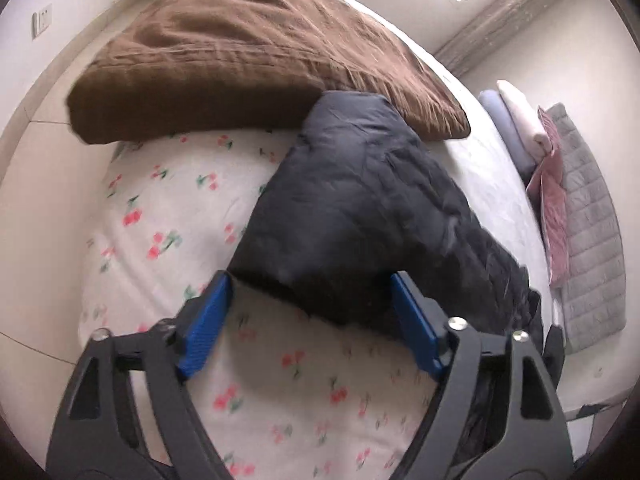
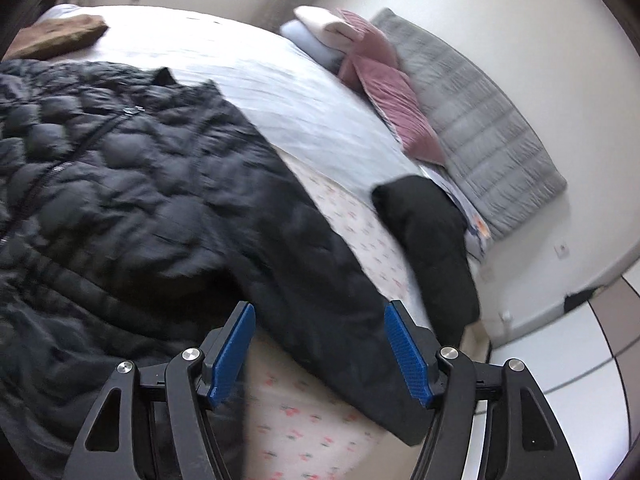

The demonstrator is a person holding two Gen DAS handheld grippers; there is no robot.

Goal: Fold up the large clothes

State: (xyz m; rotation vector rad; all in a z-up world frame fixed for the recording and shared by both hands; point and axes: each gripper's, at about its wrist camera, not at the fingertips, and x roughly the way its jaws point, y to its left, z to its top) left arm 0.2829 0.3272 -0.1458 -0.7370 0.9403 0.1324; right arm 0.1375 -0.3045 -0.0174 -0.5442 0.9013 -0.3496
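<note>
A black quilted jacket [image 2: 132,184] lies spread on the bed [image 2: 320,120], on a sheet with small red flowers [image 1: 168,216]. In the right wrist view the jacket fills the left and middle of the picture; its zipper runs along the left part, and one sleeve [image 2: 340,312] goes down toward the near right edge of the bed. In the left wrist view the other sleeve [image 1: 352,208] reaches away toward a brown blanket [image 1: 248,52], and its far end touches the near edge of that blanket.

The left gripper [image 1: 310,320] has its jaws wide apart. The near part of the sleeve lies between the two blue pads [image 1: 204,332], but the pads do not press on it. Whether the right pad touches the cloth I cannot tell.

The right gripper [image 2: 320,352] also has its jaws wide apart. The sleeve passes between the blue pads [image 2: 408,356] and nothing is held.

To the right of the jacket, near the right edge of the bed, lies a separate black cloth item [image 2: 432,236]. Farther right, against the wall, there is a grey quilted mat [image 2: 472,116], a pink cloth [image 2: 384,92] lying partly on it, and some folded pale textiles [image 2: 316,28] at the far end. The pictures are somewhat blurred.
</note>
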